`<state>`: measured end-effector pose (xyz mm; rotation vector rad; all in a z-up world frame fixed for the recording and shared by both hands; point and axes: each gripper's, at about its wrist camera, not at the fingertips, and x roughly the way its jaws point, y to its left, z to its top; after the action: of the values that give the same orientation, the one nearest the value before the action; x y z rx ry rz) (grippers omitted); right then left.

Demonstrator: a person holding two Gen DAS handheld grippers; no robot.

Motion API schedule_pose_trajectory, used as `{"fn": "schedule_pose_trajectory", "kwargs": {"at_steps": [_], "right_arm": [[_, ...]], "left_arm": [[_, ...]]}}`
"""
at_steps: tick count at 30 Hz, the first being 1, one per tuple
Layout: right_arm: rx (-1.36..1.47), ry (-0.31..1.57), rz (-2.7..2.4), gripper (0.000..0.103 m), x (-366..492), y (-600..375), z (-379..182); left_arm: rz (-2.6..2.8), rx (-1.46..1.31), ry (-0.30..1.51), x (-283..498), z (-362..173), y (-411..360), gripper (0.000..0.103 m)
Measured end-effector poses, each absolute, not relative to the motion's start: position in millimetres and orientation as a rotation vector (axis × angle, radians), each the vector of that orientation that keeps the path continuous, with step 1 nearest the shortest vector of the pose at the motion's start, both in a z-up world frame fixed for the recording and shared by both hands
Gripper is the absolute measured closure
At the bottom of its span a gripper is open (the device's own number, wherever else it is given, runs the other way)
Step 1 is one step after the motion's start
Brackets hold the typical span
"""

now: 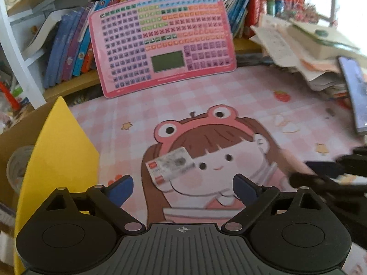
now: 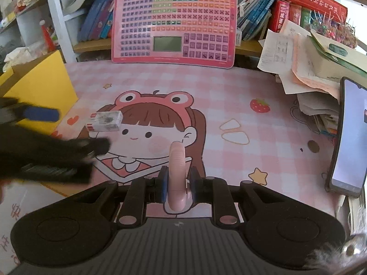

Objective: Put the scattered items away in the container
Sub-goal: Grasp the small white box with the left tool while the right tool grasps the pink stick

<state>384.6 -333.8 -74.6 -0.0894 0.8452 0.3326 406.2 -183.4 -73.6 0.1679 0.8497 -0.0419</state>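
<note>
Clenched on a pink pen-like item (image 2: pixel 177 171), the right claw (image 2: pixel 177 183) carries it; the left claw (image 1: pixel 182 189) gapes, likely for the eraser (image 1: pixel 170 166).

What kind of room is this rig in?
Likely a child's study desk at home: a cartoon desk mat, a pink learning keyboard leaning on a shelf of books, and loose worksheets stacked at the right.

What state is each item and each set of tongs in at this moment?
Left tongs: open, empty, near the eraser.
Right tongs: shut on the pink tool.
Pink tool: gripped, off the mat.
Eraser: lying flat on the mat, untouched.
Yellow box: flap open.
Phone: screen lit.
</note>
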Motion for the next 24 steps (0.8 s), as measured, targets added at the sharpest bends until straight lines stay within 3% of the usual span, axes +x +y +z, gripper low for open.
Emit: {"fn": "schedule_pose_trajectory", "kwargs": {"at_steps": [9,14,19,24], "right_arm": [[-0.050,0.852,0.341,0.085,379,-335,-78],[-0.050,0.861,0.349,0.085,378,-331,-80],[-0.049,0.873,0.347,0.085,377,-330,-82],[-0.049,0.877,0.342,0.085,377,-330,-83]], "left_arm": [[0.074,0.102,0.829,427,-93,-175,0.022],[0.071,0.070,0.828,436,-95,-178,0.023],[0.116,0.010,0.846,445,-99,-174,0.038],[0.128,-0.030,0.871,450,-104,-170,0.043]]}}
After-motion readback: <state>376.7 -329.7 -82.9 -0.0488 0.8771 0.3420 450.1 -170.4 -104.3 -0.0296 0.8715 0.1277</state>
